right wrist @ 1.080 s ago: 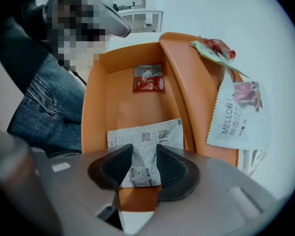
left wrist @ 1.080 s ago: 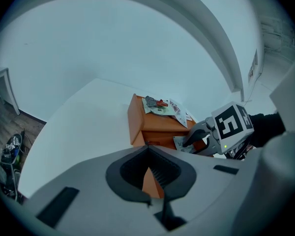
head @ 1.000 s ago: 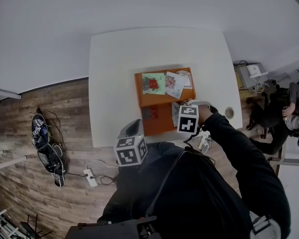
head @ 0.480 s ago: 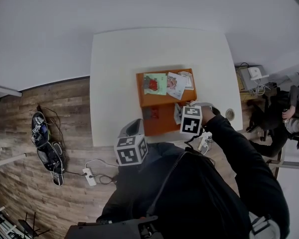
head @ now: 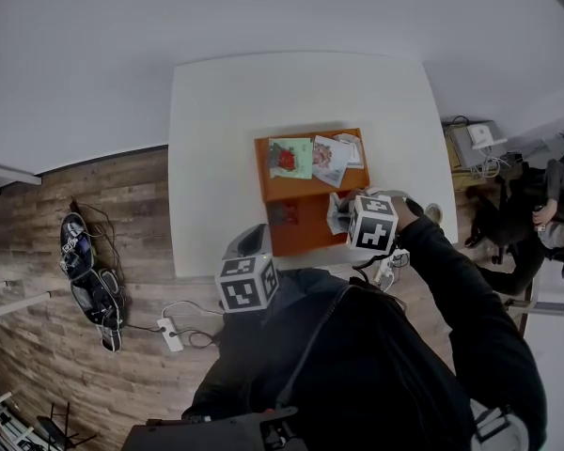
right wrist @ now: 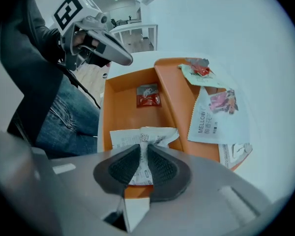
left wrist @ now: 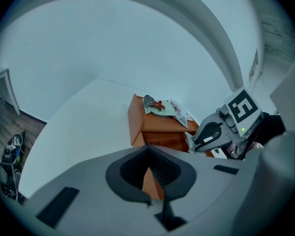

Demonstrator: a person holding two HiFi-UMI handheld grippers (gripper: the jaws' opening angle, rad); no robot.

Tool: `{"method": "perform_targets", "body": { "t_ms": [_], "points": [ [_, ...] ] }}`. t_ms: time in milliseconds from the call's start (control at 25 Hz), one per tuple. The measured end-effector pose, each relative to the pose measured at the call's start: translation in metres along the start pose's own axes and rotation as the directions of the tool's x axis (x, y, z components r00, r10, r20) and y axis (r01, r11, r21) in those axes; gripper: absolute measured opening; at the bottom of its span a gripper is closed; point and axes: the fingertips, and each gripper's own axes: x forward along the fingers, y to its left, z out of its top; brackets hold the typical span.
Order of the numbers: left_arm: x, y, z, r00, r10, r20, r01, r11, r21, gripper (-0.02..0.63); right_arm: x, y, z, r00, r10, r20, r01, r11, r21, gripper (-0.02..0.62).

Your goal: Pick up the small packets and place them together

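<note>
The right gripper (right wrist: 143, 150), whose jaws have just been closing, pinches a white printed packet (right wrist: 143, 134) over the lower level of the orange stepped tray (right wrist: 122, 113). This looks like the pick-up step. The next move probably carries it to the tray's raised level beside the green packet (right wrist: 199, 73) and the white pink-printed packet (right wrist: 214, 113). A small red sachet (right wrist: 148, 96) lies on the lower level. The left gripper (left wrist: 148, 156), pressed together and empty, hangs off the tray's near side.
</note>
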Motion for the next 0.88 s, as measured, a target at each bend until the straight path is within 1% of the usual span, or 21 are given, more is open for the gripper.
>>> {"method": "perform_targets", "body": {
  "t_ms": [160, 320, 480, 680, 880],
  "points": [
    [0.000, -0.002, 0.001, 1.000, -0.003, 0.003, 0.003, 1.000, 0.003, -0.002, -0.015, 0.010, 0.007, 1.000, 0.016, 0.008, -0.016, 0.999, -0.033, 0.055],
    [0.001, -0.002, 0.001, 1.000, -0.003, 0.003, 0.003, 1.000, 0.005, -0.002, -0.032, 0.011, 0.017, 0.999, 0.007, 0.045, -0.004, 0.998, -0.055, 0.055],
    [0.001, -0.004, 0.003, 1.000, -0.005, 0.004, 0.005, 1.000, 0.006, -0.002, -0.057, -0.004, 0.030, 0.993, -0.052, 0.110, 0.058, 0.997, -0.046, 0.055],
    [0.003, -0.008, 0.003, 1.000, -0.013, 0.001, 0.013, 1.000, 0.011, -0.002, -0.071, -0.035, 0.037, 0.979, -0.123, 0.163, 0.123, 0.992, 0.012, 0.057],
    [0.001, -0.009, 0.003, 1.000, -0.014, 0.001, 0.014, 1.000, 0.012, -0.002, -0.077, -0.067, 0.044, 0.958, -0.200, 0.207, 0.187, 0.979, 0.081, 0.057]
  ]
}}
